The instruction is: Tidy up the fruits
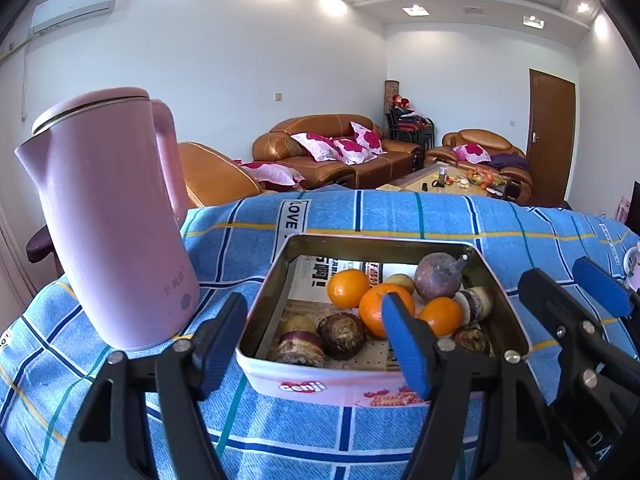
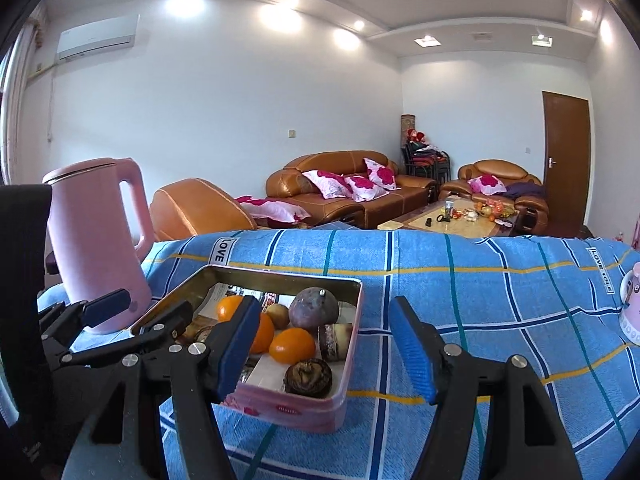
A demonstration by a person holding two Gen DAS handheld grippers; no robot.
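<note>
A pink metal tin (image 1: 320,386) (image 2: 304,414) stands on the blue checked cloth. It holds three oranges (image 1: 347,288) (image 2: 292,345), a round purple fruit (image 1: 437,276) (image 2: 314,311), a small tan fruit (image 1: 399,282) and several brown-purple taro-like pieces (image 1: 342,335) (image 2: 308,378). My left gripper (image 1: 316,344) is open and empty, its jaws straddling the tin's near left corner. My right gripper (image 2: 326,350) is open and empty over the tin's right wall; it also shows at the right of the left wrist view (image 1: 568,296).
A tall pink kettle (image 1: 108,216) (image 2: 98,240) stands just left of the tin. A pink-white cup (image 2: 632,308) sits at the table's right edge. Blue cloth (image 2: 500,300) stretches right of the tin. Sofas and a coffee table lie beyond.
</note>
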